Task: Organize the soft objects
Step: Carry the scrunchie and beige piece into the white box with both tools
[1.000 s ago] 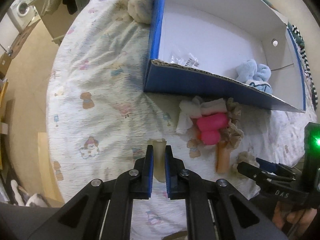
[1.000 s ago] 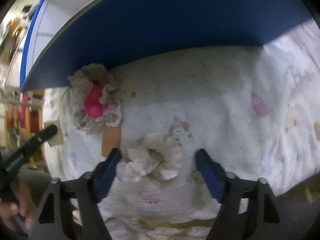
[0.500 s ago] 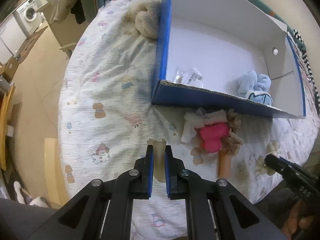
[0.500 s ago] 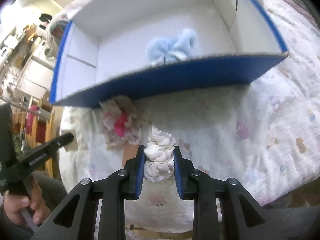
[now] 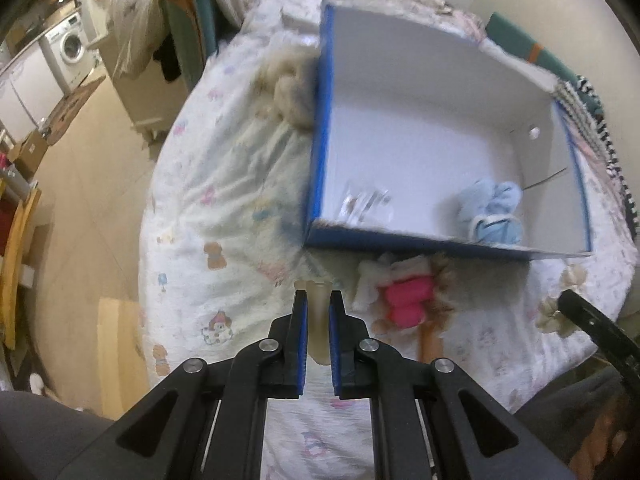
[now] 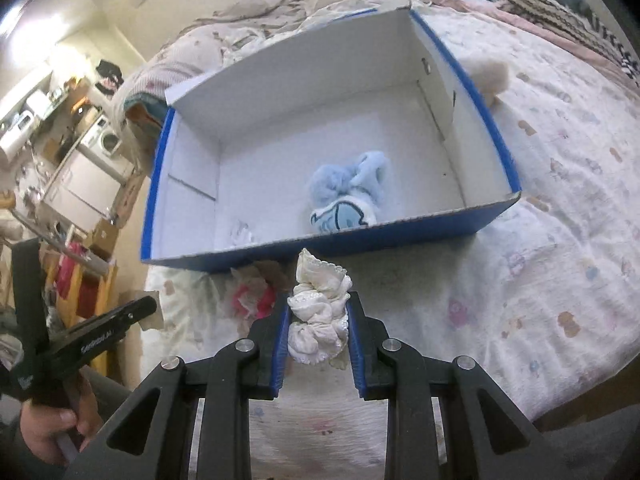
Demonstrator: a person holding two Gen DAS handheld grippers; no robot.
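A blue cardboard box (image 5: 440, 248) with a white inside stands on the bed; it also shows in the right wrist view (image 6: 400, 232). A light blue plush item (image 6: 348, 192) lies in it, also in the left wrist view (image 5: 492, 212). My right gripper (image 6: 318, 312) is shut on a white frilly cloth bundle (image 6: 318, 312), held above the bed in front of the box. My left gripper (image 5: 316, 300) is shut on a beige soft piece (image 5: 316, 312). A pink item in a heap of cloths (image 5: 406, 300) lies before the box.
A small clear packet (image 5: 364, 204) lies in the box's near left corner. A tan fluffy toy (image 5: 292, 92) lies left of the box. The bed edge drops to the floor on the left, with a washing machine (image 5: 72, 48) beyond.
My right gripper closed on the white frilly bundle and lifted it up in front of the box. My left gripper rose and drew back, still holding the beige piece.
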